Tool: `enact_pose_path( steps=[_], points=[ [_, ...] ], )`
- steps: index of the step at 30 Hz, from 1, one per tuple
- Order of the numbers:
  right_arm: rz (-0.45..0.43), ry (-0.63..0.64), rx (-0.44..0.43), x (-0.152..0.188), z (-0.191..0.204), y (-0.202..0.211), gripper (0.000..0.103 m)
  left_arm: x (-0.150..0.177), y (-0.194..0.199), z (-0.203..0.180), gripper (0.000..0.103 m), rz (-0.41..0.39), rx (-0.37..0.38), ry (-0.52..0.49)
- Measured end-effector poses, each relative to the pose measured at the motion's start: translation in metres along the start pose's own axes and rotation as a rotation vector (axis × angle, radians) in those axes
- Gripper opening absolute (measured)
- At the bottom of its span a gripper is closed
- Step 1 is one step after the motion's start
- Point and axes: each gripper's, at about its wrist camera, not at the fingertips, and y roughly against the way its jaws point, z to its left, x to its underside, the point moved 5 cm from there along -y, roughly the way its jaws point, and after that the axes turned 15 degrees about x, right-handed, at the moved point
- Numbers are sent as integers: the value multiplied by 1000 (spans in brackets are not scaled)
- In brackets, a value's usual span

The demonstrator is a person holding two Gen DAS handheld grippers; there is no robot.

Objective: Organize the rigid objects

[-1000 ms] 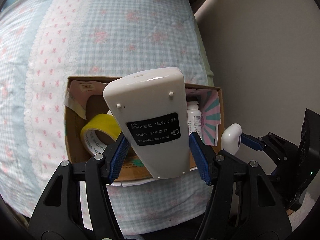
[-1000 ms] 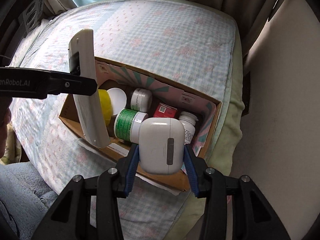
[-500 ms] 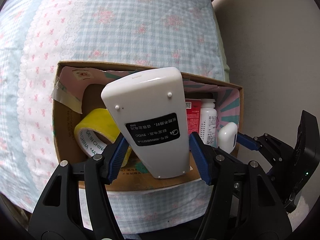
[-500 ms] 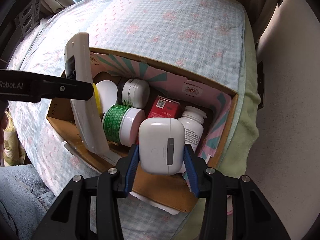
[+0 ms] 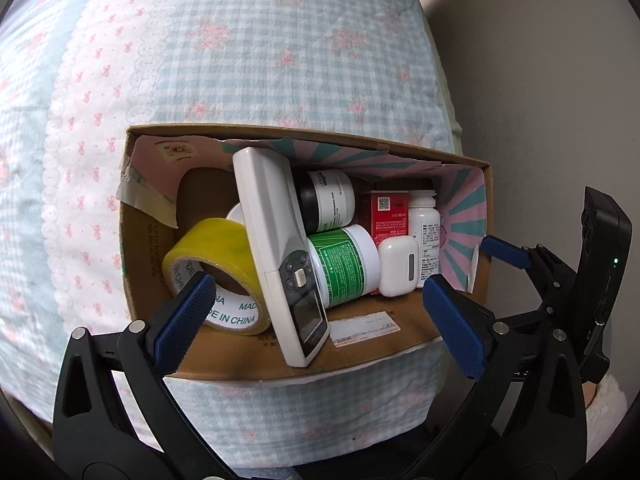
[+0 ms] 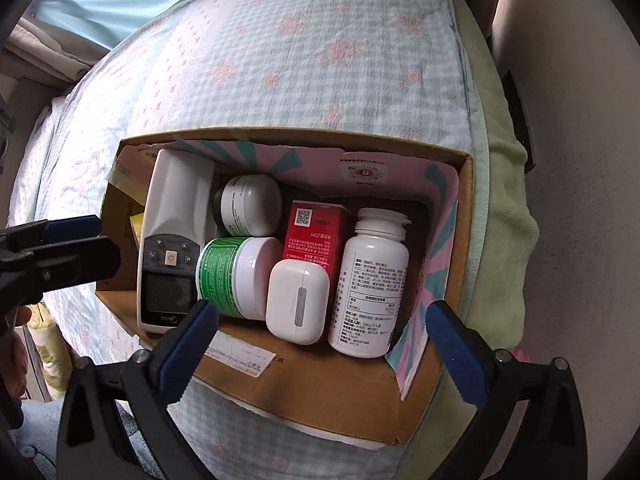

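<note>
Right wrist view: both the left tongs and right tongs gape, released; the white plastic remote control and white rounded earbud case lie inside the brown cardboard box near the bed's edge, so packing looks nearly finished.

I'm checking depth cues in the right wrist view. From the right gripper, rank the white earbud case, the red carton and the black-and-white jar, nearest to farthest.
From the right gripper:
1. White earbud case, front of the cardboard box, near centre.
2. Red carton, directly behind the case.
3. Black-and-white jar, back, left of the carton.
</note>
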Motion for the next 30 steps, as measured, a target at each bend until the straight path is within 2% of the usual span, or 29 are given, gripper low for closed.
enact_pose_path(
  steps=[7,13,18,21,26,30],
  points=[
    [-14,-26,23,-5,1,15,103,1,15,2,103,-20,20,8],
    [-8,-72,71,-13,9,45,103,6,59,6,103,-79,35,-7],
    [-86,-72,122,-31,37,103,103,10,132,9,103,-172,37,-66],
    [-155,-86,132,-41,65,146,103,14,185,14,103,-238,12,-118],
    [-284,-140,112,-52,118,219,103,31,279,25,103,-370,-62,-217],
    [-385,-163,114,-44,163,273,103,54,348,35,103,-495,-131,-283]
  ],
)
